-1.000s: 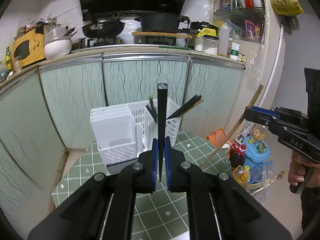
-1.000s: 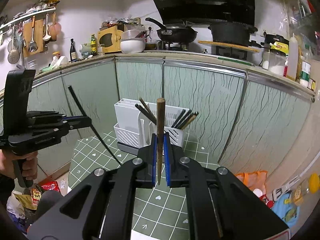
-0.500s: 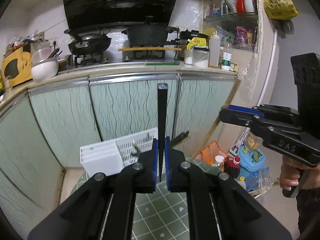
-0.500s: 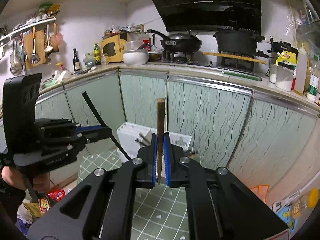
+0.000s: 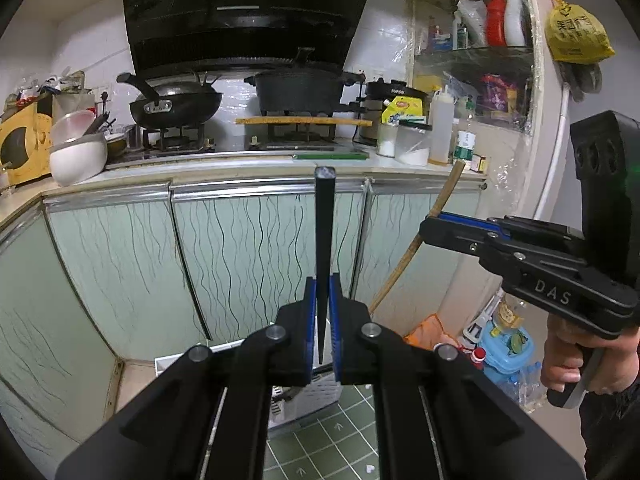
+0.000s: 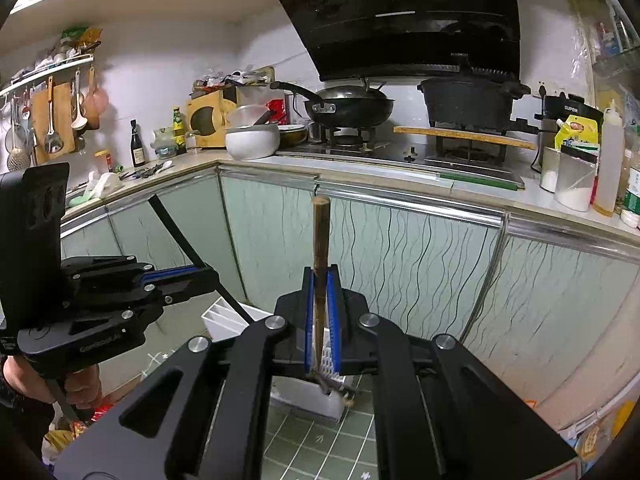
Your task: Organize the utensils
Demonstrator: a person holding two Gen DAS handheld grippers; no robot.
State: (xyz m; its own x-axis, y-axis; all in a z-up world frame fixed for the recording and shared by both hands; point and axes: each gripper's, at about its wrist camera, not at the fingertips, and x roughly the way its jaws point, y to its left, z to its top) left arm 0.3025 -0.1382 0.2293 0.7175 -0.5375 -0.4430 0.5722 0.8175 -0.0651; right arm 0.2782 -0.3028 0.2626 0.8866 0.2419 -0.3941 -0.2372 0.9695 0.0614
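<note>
Left tool (image 5: pixel 322 312) pinches a black chopstick (image 5: pixel 322 240) near its thin end, stick upright, thick end up against the cabinet doors. Right tool (image 6: pixel 320 316) pinches a brown chopstick (image 6: pixel 320 248) the same way, upright. White rack (image 6: pixel 224 318) sits low on the green tiled table (image 6: pixel 304 440), mostly hidden behind both tools; a few sticks poke out of it at the bottom of the right view. Sticks look light, stiff, smooth, so likely to swivel or slip in a pinch this near the tip; a hold closer to mid-length would steady them. Left view shows the right tool (image 5: pixel 432 232) side-on with its brown stick slanting, and the hand (image 5: pixel 576 364) on its trigger. Right view shows the left tool (image 6: pixel 200 276) side-on with the black stick slanting, plus more of the rack.
</note>
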